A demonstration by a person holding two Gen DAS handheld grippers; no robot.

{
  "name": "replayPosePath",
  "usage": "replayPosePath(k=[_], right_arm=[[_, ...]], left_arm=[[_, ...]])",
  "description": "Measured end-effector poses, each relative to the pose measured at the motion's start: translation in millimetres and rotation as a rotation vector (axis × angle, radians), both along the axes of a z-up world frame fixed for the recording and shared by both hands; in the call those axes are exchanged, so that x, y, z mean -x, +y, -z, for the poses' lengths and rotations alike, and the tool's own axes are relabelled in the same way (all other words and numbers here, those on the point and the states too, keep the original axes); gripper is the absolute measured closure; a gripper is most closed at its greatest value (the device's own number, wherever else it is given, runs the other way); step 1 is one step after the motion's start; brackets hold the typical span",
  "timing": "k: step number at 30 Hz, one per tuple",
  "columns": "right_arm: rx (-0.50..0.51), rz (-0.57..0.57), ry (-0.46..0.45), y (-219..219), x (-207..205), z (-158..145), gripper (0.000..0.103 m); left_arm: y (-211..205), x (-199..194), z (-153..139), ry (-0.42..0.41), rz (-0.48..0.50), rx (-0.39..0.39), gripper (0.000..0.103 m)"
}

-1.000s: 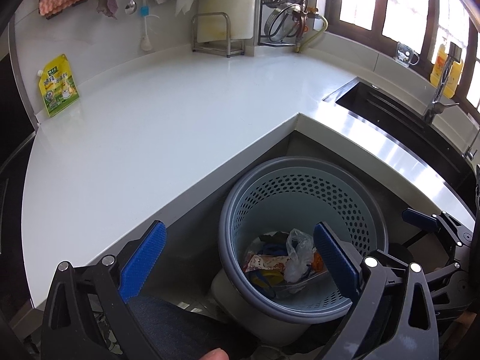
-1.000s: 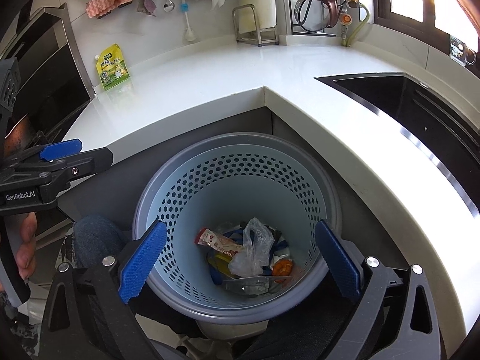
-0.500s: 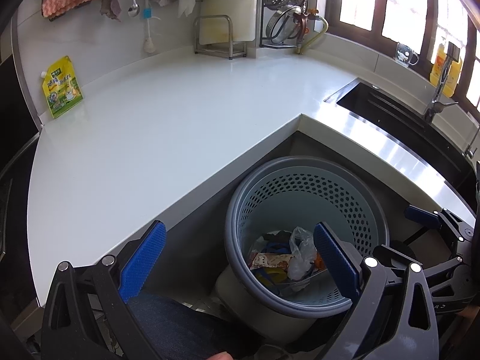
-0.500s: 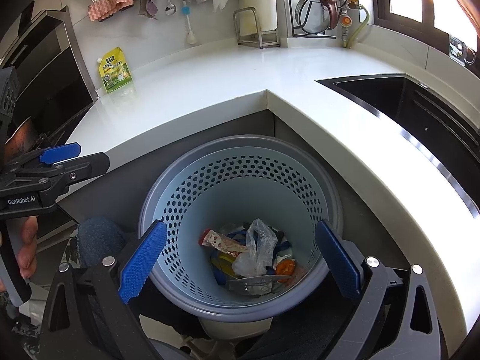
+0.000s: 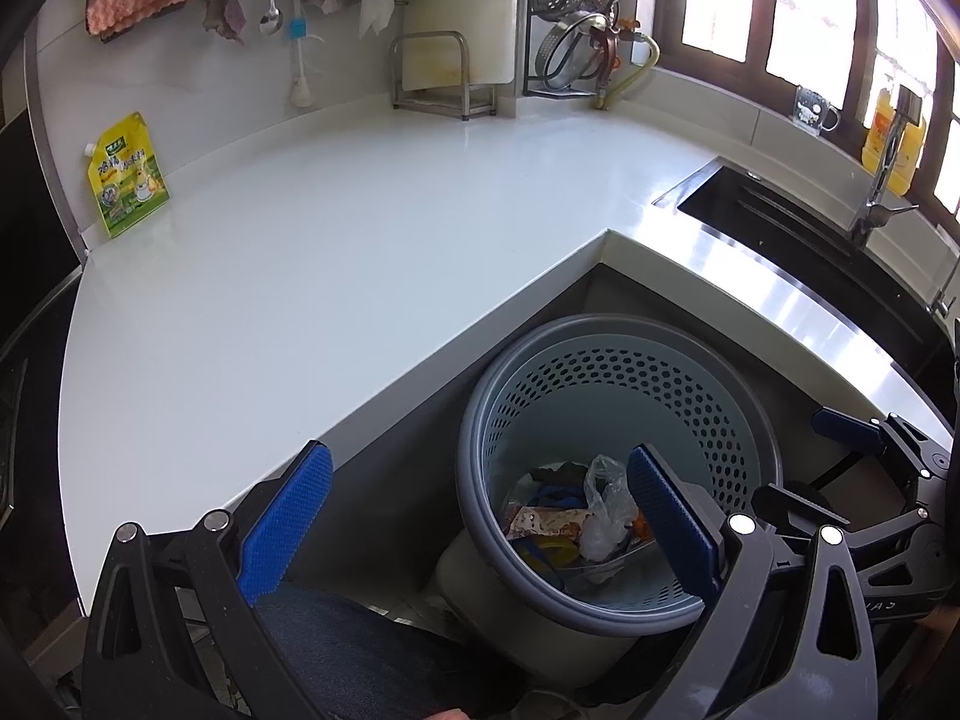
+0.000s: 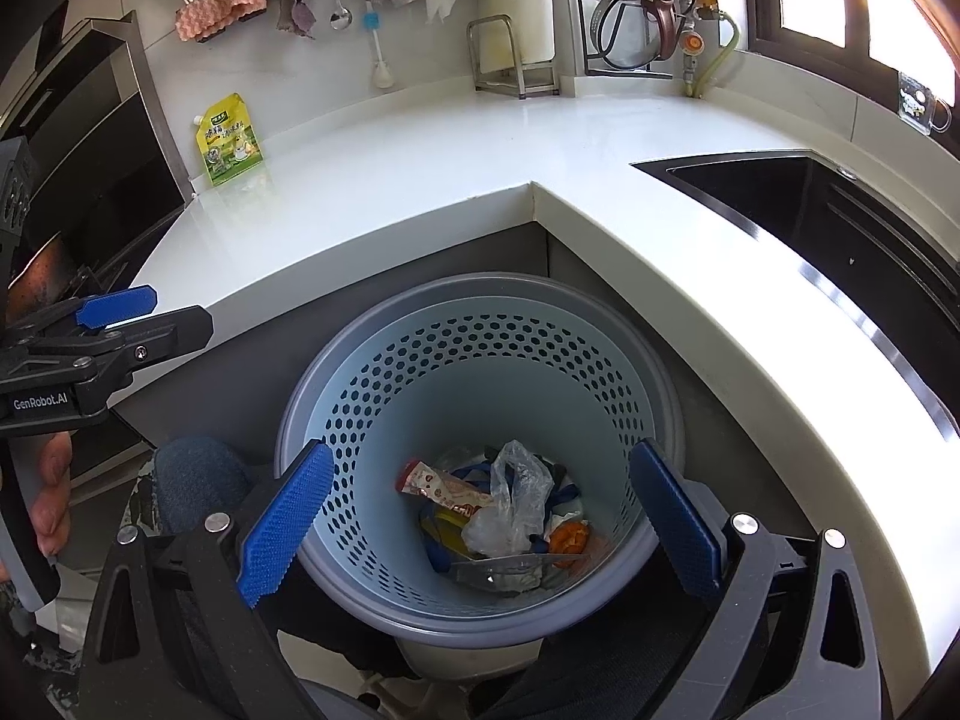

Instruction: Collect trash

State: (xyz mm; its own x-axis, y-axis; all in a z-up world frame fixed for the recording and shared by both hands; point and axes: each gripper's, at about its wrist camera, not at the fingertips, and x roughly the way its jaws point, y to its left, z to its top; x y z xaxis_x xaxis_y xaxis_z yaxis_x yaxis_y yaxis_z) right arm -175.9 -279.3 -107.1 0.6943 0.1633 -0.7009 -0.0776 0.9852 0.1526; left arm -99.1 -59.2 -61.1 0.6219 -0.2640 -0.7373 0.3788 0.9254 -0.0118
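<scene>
A light blue perforated trash basket (image 5: 714, 396) with a grey rim stands on the floor in the counter's inner corner; it also shows in the right wrist view (image 6: 384, 396). Inside lie a clear plastic bag (image 6: 510, 510), a snack wrapper (image 6: 444, 489), an orange scrap (image 6: 567, 537) and other litter. My left gripper (image 5: 474, 516) is open and empty, above the basket's left rim. My right gripper (image 6: 480, 519) is open and empty, directly over the basket. The left gripper also shows at the left of the right wrist view (image 6: 114, 324).
A white L-shaped countertop (image 5: 336, 252) wraps around the basket. A yellow-green pouch (image 5: 126, 174) leans on the back wall. A dark sink (image 5: 798, 222) with tap lies right. A rack (image 5: 444, 72), cloths and utensils stand or hang at the back.
Both grippers have drawn slightly back and up from the basket. Both stay open and empty. The trash in the basket has not moved.
</scene>
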Motion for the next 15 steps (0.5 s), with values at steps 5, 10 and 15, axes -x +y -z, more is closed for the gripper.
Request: replayPosePath(k=[5,10,15], right_arm=[[-0.001,-0.003,0.004,0.5,-0.1,0.4,0.009],[-0.001,0.003,0.005,0.1,0.0,0.2,0.009],[-0.004,0.004,0.000,-0.5,1.3,-0.5,0.009]], left_arm=[[0.4,0.3,-0.9,-0.003,-0.001,0.000,0.006],[0.8,1.8,-0.7,-0.002,0.002,-0.001,0.006],[1.6,3.1,-1.1,-0.007,0.006,-0.003,0.006]])
